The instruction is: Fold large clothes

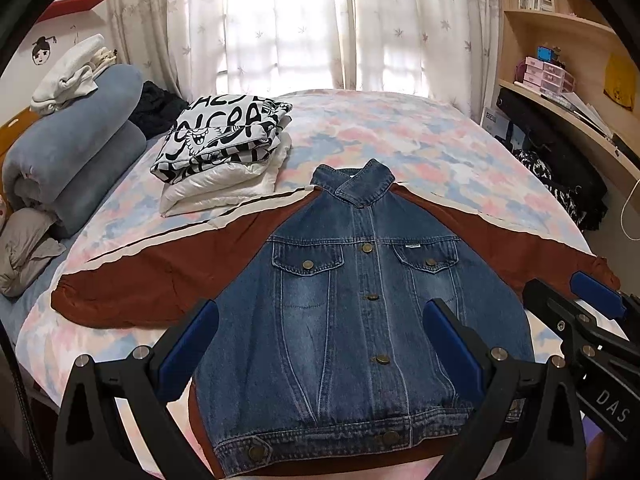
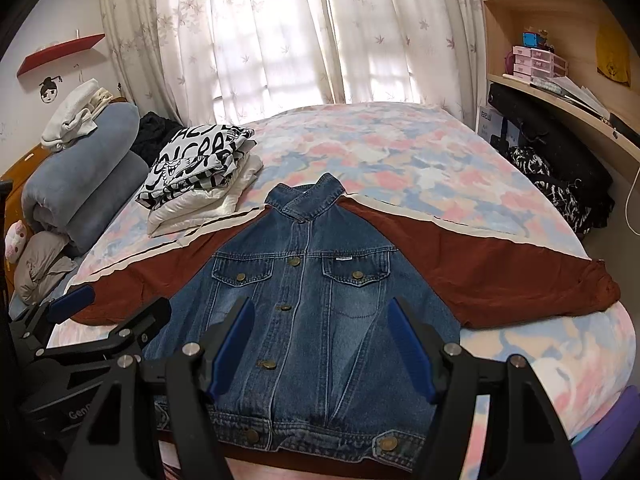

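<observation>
The denim jacket [image 1: 360, 312] is lying face-up, sleeves spread, on the bed [image 1: 420, 140]. Both the left gripper [image 1: 320, 344] and right gripper [image 2: 324, 344] are hovering over its near hem, jaws apart, holding nothing.

Both tongs are held side by side, tilted downward, the left tongs [image 1: 320, 344] and the right tongs [image 2: 322, 346] each spread wide with nothing gripped between the blue pads.

Daylit floral curtains [image 1: 300, 24] behind the bed [image 1: 400, 140], wooden shelves [image 1: 560, 20] beside.
</observation>
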`<state>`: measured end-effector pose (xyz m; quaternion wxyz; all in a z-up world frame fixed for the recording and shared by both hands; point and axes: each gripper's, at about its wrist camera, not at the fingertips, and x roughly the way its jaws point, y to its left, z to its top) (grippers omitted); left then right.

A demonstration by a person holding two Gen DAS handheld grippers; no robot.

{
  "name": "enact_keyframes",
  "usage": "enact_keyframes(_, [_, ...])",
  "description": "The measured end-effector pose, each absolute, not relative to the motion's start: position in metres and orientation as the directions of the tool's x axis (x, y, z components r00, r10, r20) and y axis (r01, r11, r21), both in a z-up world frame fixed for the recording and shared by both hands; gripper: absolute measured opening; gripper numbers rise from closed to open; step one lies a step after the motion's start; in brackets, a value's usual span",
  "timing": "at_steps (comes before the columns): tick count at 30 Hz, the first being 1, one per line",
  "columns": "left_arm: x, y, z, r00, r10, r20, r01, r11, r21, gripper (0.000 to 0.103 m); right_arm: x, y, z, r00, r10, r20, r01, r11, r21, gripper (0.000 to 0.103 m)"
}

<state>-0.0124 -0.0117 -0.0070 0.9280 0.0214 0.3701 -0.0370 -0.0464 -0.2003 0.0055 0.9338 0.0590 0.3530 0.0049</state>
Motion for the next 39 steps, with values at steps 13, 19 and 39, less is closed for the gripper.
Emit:
enact_keyframes(13, [-0.019, -0.015, -0.014, 0.705, -0.071, -0.706, 0.077, 0.997, -0.024, 0.101, -0.049, -0.198, 0.004, 0.751, 0.054, -0.658, 0.022, 0.994, 0.108, 0.07])
enact_keyframes(19, [-0.019, -0.015, -0.015, 0.704, -0.058, -0.708, 0.072, 0.997, -0.01, 0.101, -0.049, -0.195, 0.005, 0.749, 0.059, -0.659, 0.02, 0.994, 0.112, 0.07])
enact_keyframes(39, [-0.019, -0.017, -0.02, 0.697, -0.049, -0.715, 0.067, 0.998, -0.003, 0.101, -0.049, -0.192, -0.002, 0.751, 0.065, -0.657, 0.015, 0.993, 0.115, 0.07])
